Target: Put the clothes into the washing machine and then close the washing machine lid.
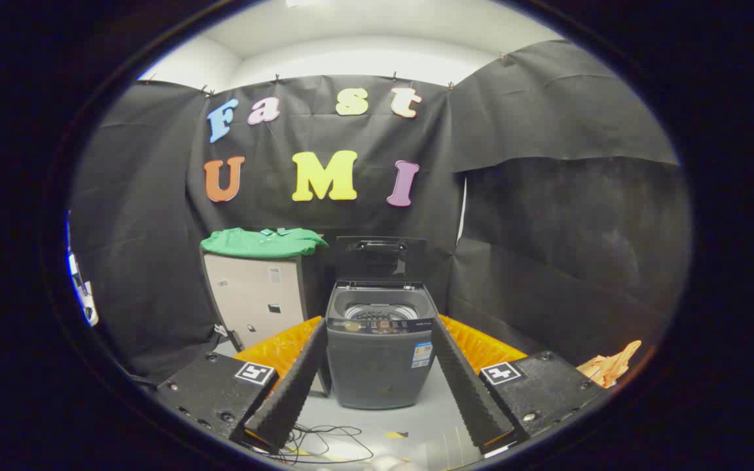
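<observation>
Facing: the hand-held gripper (380, 399) points level and straight at the washing machine (380, 347), which stands just beyond its fingertips.
Hand-held gripper: its two black ridged fingers (292, 389) are spread wide apart with nothing between them but bare floor; they grip nothing.
Washing machine: dark grey top-loader on the floor, centred between the fingers and farther off, with the drum mouth showing.
Lid: the washing machine lid (381, 256) stands upright behind the opening, against the black wall.
Clothes: a green garment (262, 242) lies folded on top of a pale cabinet (256, 301), just left of the machine and well apart from the fingers.
Labels: a small sticker (421, 354) sits on the machine's front near its right edge; its print is too small to read.
Floor: loose black cables (324, 441) lie near the left finger.
</observation>
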Tool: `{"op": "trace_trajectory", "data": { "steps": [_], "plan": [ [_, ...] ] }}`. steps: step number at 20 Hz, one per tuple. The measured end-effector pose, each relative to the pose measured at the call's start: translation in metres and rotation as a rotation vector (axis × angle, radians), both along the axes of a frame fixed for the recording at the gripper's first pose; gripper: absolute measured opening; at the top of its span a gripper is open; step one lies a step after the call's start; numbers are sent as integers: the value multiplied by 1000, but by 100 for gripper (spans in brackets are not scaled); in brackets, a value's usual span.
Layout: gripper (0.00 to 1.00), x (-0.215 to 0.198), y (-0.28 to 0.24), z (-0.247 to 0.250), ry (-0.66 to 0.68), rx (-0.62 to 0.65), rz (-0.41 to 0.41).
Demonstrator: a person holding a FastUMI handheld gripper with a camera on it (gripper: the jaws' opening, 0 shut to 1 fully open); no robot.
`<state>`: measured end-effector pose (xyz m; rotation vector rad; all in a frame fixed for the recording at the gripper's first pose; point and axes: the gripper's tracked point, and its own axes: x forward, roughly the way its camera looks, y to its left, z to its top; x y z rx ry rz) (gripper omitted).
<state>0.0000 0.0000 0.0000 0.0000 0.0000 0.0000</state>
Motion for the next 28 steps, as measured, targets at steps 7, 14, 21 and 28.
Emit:
{"op": "trace_trajectory", "data": {
  "steps": [7,14,21,28],
  "plan": [
    [100,8,8,1,-1,0,-4],
    [100,19,9,0,9,10,-6],
    [100,39,14,23,-4,24,-16],
    [100,96,46,92,-39,50,7]
  ]
}}
